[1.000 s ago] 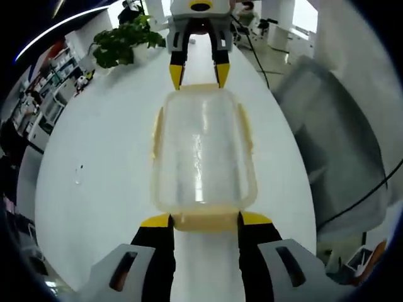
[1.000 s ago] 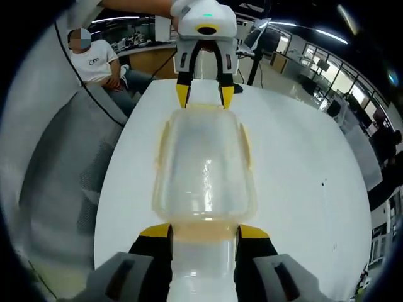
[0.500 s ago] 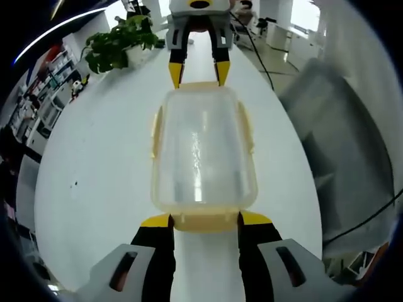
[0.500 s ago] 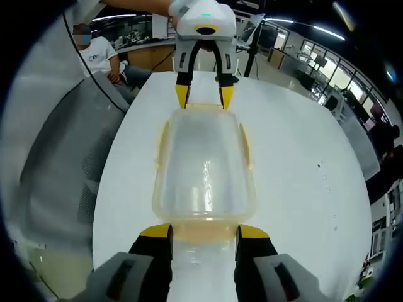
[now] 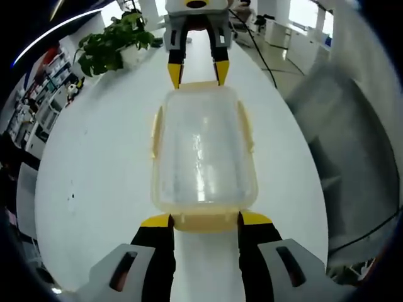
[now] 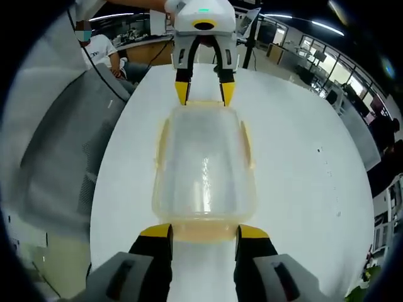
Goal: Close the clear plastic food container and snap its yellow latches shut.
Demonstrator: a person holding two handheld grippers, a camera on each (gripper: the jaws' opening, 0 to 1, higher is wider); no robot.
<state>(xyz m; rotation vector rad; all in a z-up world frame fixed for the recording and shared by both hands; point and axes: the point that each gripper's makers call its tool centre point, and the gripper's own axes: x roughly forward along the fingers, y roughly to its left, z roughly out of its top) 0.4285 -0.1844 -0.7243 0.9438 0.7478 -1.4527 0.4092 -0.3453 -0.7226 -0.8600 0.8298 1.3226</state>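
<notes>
A clear plastic container with its lid on lies lengthwise on the white table. Yellow latches stick out along its long sides and at both ends. My left gripper is open, and its jaws straddle the near end latch. My right gripper stands at the far end, also open, astride that end's latch. In the right gripper view the same container lies between my right gripper and my left gripper.
A potted plant stands at the table's far left corner. A grey chair is beside the table's right edge. A seated person and another grey chair back are off the table's left edge in the right gripper view.
Both views have tilted slightly, so the background has shifted. The container and both grippers keep the same places relative to each other.
</notes>
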